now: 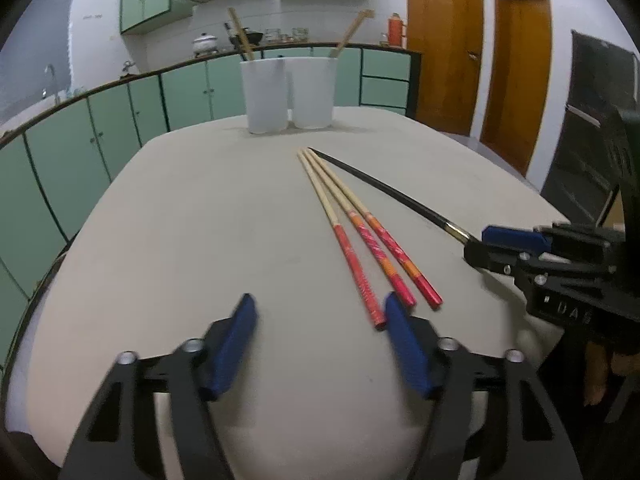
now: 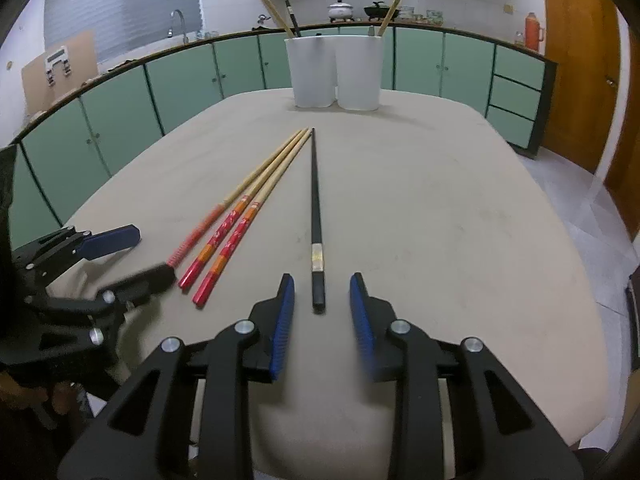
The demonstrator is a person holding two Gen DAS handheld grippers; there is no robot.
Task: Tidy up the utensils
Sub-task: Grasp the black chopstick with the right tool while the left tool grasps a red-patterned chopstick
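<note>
- i'm holding the right gripper [image 2: 322, 312] low over the bench [image 2: 460, 220] with its jaws standing moderately open and gripping nothing; the blue pads [image 2: 283, 320] are sitting on either side of empty air.
- the black chopstick [image 2: 315, 200] is lying straight ahead of those jaws, its thick butt end resting between the two pad tips and its long axis running directly away from me toward the cups. it is lining up with the gripper's own forward axis, so i judge a short push forward and a squeeze across its width is what the next move is calling for.
- i'm keeping the left gripper [image 1: 320, 344] further left, its jaws spread wide and carrying nothing. its right-side pad [image 1: 404, 340] is sitting just beside the butt of the nearest of the three red-handled chopsticks [image 1: 360, 248], though whether it is touching i cannot tell.
- those three are lying side by side, handles toward me, pale tips fanning slightly together toward the far end, angled a little across the left gripper's axis.
- so the right gripper is standing nearer the black stick, the left nearer the red ones.
- further out, two white cups [image 2: 336, 72] are standing touching each other at the far end of the bench, each already holding upright sticks, which i'm reading as the sorting targets.
</note>
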